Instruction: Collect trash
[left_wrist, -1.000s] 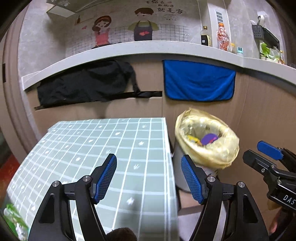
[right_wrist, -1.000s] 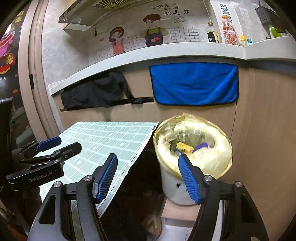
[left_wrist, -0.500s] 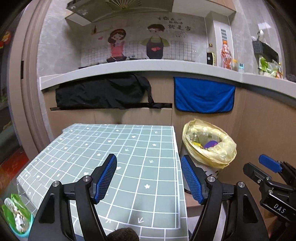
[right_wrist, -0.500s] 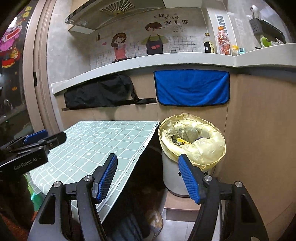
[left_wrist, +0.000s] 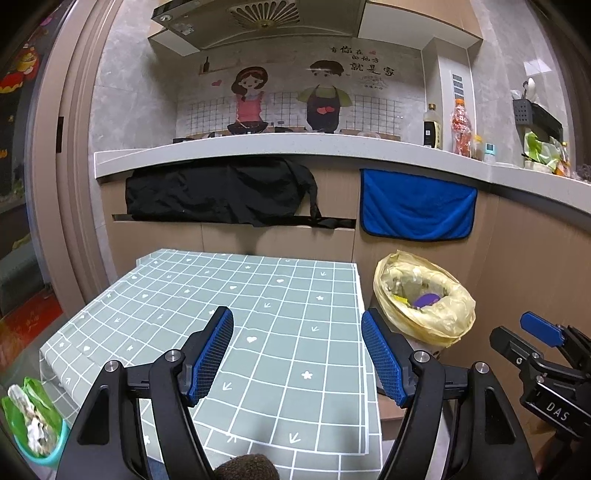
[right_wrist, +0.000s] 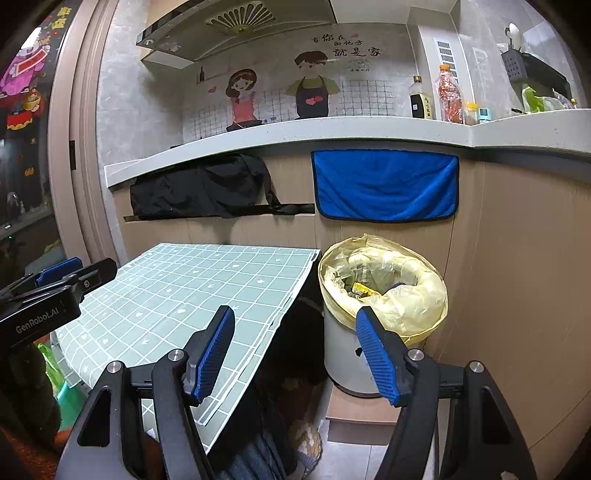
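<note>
A: Where does the trash stand?

B: What I can see sits in the yellow-lined trash bin, on the floor just right of the table; a purple scrap and yellow wrappers lie inside. The tabletop looks bare. A green bag with crumpled paper sits low at the left, probably the next pickup.

A: And the tools?

B: The left hand-held gripper hangs over the table, jaws wide apart, empty. The right hand-held gripper points between table edge and bin, likewise spread, carrying nothing, so both look ready for the next grasp.
</note>
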